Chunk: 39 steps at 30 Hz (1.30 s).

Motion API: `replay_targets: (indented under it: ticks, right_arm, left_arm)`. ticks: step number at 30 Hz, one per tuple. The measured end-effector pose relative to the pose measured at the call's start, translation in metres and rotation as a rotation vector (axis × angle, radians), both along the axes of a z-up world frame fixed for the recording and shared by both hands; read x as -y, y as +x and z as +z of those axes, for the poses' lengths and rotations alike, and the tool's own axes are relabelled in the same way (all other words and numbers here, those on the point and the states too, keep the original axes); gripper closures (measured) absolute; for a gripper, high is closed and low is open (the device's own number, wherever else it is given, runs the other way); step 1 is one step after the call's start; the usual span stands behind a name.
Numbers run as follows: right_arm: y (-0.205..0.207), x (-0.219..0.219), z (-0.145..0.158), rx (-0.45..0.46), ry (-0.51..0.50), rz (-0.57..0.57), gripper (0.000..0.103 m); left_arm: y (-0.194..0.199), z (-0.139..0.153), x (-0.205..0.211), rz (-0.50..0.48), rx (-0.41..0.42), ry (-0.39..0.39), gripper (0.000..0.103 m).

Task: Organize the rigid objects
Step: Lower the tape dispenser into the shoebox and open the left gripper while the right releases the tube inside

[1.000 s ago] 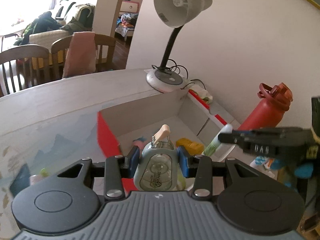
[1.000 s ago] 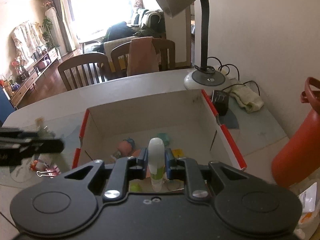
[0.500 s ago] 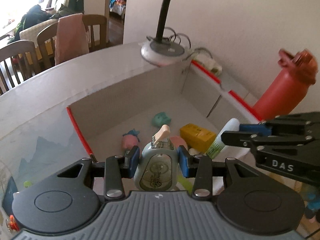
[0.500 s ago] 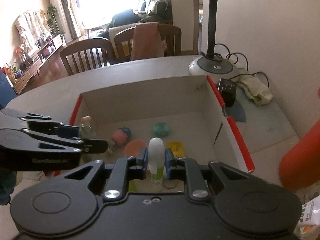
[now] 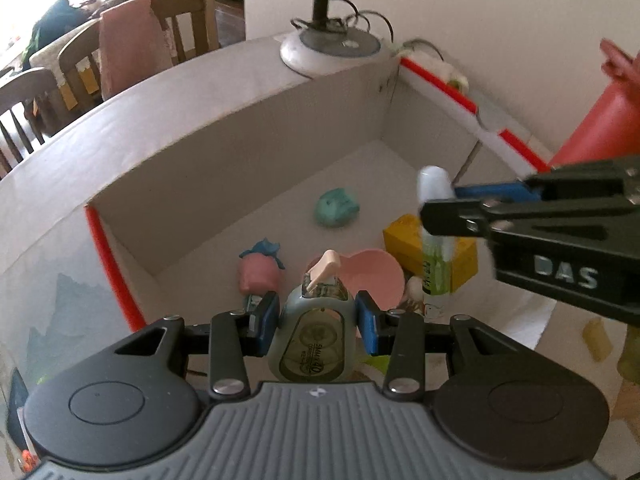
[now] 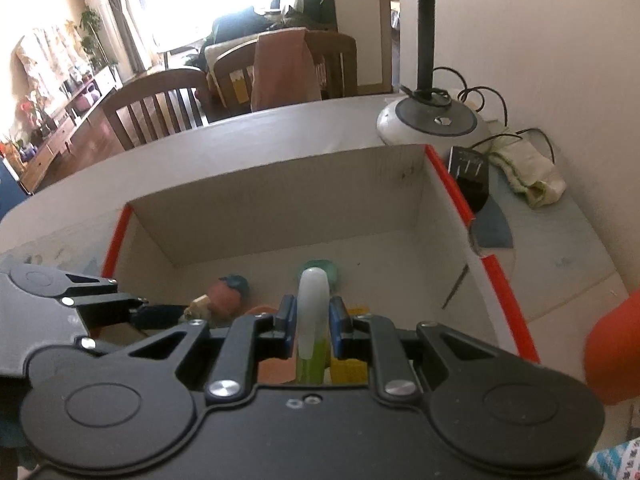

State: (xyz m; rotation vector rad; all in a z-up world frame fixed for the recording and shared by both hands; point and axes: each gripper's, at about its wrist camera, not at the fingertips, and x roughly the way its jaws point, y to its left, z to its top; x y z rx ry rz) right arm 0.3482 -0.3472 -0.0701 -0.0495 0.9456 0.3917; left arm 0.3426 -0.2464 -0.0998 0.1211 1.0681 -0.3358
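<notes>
My left gripper (image 5: pixel 316 322) is shut on a pale blue correction tape dispenser (image 5: pixel 314 334) with a beige tip, held over the near left part of an open cardboard box (image 5: pixel 240 136). My right gripper (image 6: pixel 313 326) is shut on a white-capped green glue stick (image 6: pixel 313 312), which hangs upright over the box's near right part; in the left wrist view the glue stick (image 5: pixel 434 240) shows with the right gripper (image 5: pixel 440 206) reaching in from the right. On the box floor lie a teal eraser (image 5: pixel 338 212), a yellow block (image 5: pixel 404 236), a pink bowl (image 5: pixel 372 276) and a pink toy (image 5: pixel 260 274).
A lamp base (image 6: pixel 434 122) with cables stands behind the box's far right corner. A red bottle (image 5: pixel 600 128) stands right of the box. A black adapter (image 6: pixel 472 176) and a cloth (image 6: pixel 528 176) lie on the table to the right. Chairs (image 6: pixel 160 108) stand beyond the table.
Both grippers have moved forward and down over the box, each keeping its object. The right gripper with the glue stick has come closer to the left one.
</notes>
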Motion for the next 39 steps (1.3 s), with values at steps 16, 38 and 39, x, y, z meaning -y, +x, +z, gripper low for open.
replay_targets:
  ticks: [16, 38, 39]
  right_arm:
    - [-0.008, 0.004, 0.001, -0.002, 0.018, -0.023, 0.073]
    - [-0.064, 0.003, 0.045, 0.080, 0.108, -0.025, 0.054]
    - [-0.068, 0.002, 0.048, 0.085, 0.114, -0.023, 0.052]
  left_arm:
    - [0.005, -0.013, 0.006, -0.008, -0.058, 0.046, 0.062]
    - [-0.052, 0.040, -0.035, 0.033, 0.103, -0.084, 0.038]
    - [-0.056, 0.042, -0.038, 0.035, 0.110, -0.087, 0.038]
